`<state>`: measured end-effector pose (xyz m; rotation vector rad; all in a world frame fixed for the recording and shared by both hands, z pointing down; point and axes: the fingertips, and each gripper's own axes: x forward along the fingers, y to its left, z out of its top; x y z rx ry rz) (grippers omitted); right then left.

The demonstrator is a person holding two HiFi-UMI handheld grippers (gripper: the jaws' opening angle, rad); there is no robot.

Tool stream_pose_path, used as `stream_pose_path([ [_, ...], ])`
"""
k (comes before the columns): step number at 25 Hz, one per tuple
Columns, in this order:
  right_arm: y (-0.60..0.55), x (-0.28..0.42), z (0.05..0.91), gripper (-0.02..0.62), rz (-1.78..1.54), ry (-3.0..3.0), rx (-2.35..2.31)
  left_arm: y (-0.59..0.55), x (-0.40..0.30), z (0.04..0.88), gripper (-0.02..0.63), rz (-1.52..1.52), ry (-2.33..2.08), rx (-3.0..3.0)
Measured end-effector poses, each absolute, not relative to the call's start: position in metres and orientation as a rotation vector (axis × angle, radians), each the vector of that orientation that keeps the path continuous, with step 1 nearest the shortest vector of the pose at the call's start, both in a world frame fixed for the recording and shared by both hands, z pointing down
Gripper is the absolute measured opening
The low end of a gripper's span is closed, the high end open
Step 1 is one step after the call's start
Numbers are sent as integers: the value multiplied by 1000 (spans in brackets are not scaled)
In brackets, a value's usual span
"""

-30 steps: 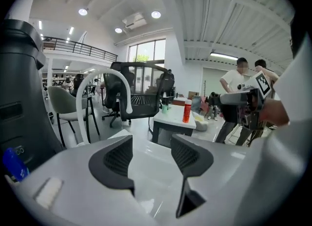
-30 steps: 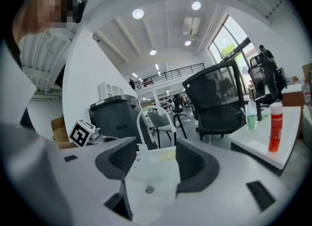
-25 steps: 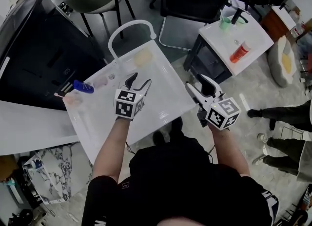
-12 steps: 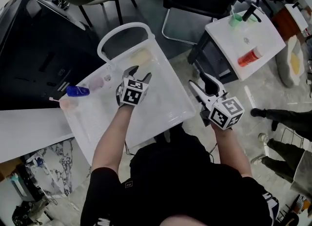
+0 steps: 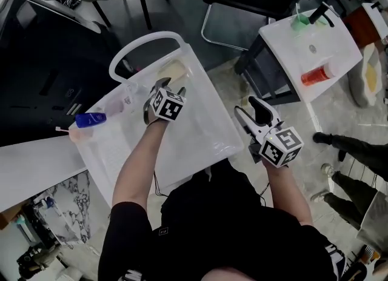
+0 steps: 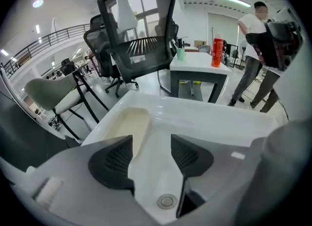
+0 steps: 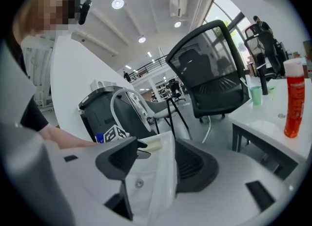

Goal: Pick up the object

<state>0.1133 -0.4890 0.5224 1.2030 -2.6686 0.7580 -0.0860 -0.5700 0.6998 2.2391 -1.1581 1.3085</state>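
**Q:** Pale yellow object [image 5: 173, 68]: position recorded?

**A:** It is seen lying flat in the shallow recess at the far corner of the white basin [image 5: 206, 125], beside the arched faucet [image 5: 145, 39]. It is placed just ahead of the left gripper [image 5: 171, 87], slightly to the left of its line. No contact is seen.

**Q:** Gripper states?

**A:** The left jaws are held apart, with only bare basin between them. The right gripper [image 5: 251, 109] is held off the basin's near right edge, jaws likewise apart and nothing clamped.

**Q:** Handling?

**A:** The kind is not settled; a soap bar or a sponge is suspected. It is judged light. If soap, it should be expected stiff and slippery, more so if wet; if sponge, soft and yielding. A hold across the narrower width, near the middle, is advised. The pads should be lowered inside the recess walls and closed gently, so that it is not squeezed out.
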Motion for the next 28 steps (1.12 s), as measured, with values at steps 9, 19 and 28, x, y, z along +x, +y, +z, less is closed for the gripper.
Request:
stream_pose_path([
  [9, -490, 122, 535, 250, 795, -2637, 1209, -585, -96, 729, 227, 1462, -1151, 2198],
  [19, -477, 127, 521, 250, 758, -2640, 1226, -585, -104, 723, 44, 1605, -1197, 2217],
  [28, -451, 112, 502, 248, 708, -2666, 1228, -563, -96, 682, 40, 1455, -1224, 2286],
])
